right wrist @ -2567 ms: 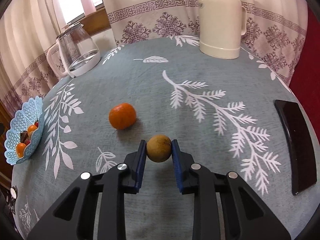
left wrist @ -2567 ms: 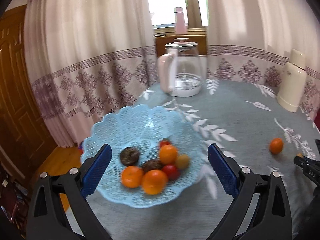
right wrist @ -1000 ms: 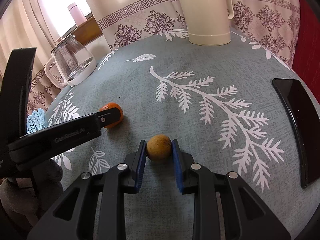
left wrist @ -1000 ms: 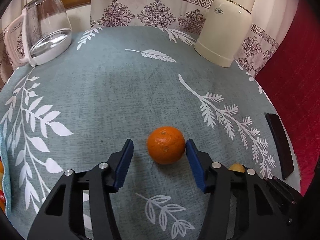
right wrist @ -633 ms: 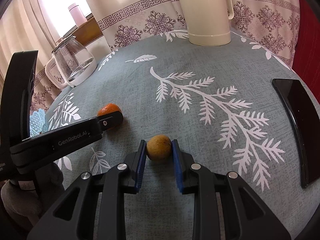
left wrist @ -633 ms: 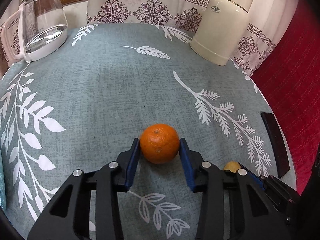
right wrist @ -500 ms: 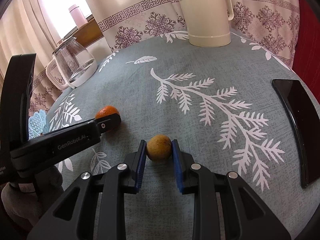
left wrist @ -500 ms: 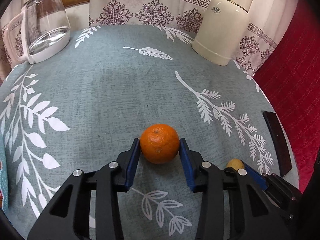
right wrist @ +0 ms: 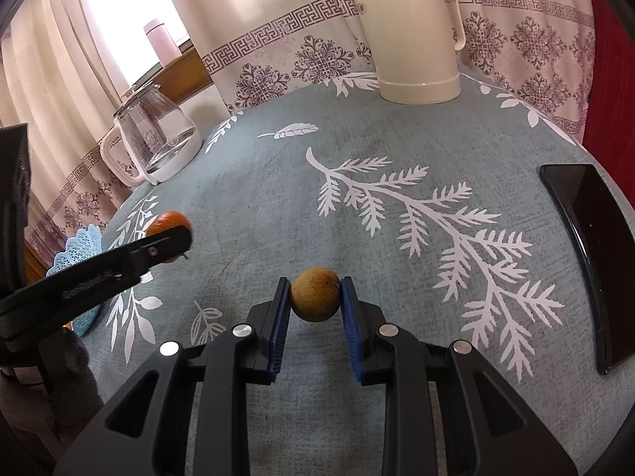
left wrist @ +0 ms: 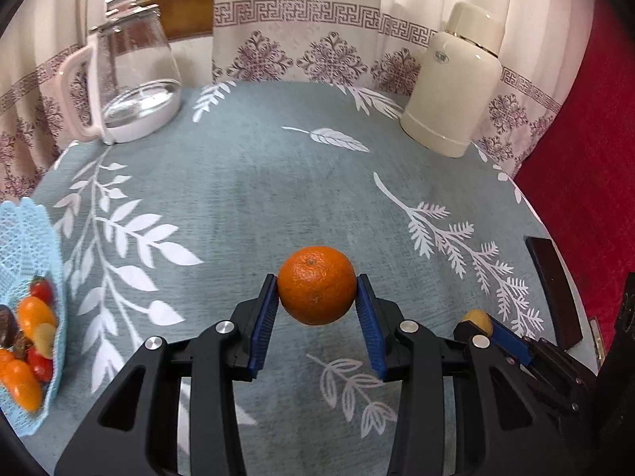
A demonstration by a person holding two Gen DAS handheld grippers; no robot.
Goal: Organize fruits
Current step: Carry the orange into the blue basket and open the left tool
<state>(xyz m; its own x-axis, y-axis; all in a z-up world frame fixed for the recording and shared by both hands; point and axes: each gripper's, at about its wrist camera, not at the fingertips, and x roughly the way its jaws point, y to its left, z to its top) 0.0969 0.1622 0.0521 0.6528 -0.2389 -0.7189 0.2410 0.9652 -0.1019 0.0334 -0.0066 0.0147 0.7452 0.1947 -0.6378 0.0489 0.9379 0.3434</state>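
Orange between left tool pads, clamped.

Orange and brown fruit between blue pads, over grey-blue cloth

Bright orange between blue-padded black jaws; dull brown fruit between the like. Beneath and ahead, grey-blue cloth with white leaf sprays. Far ahead, cream flask, clear kettle with white handle, cream curtain with purple key-pattern band. Left, pale blue lattice basket with orange and red fruit. Right, glossy black phone.
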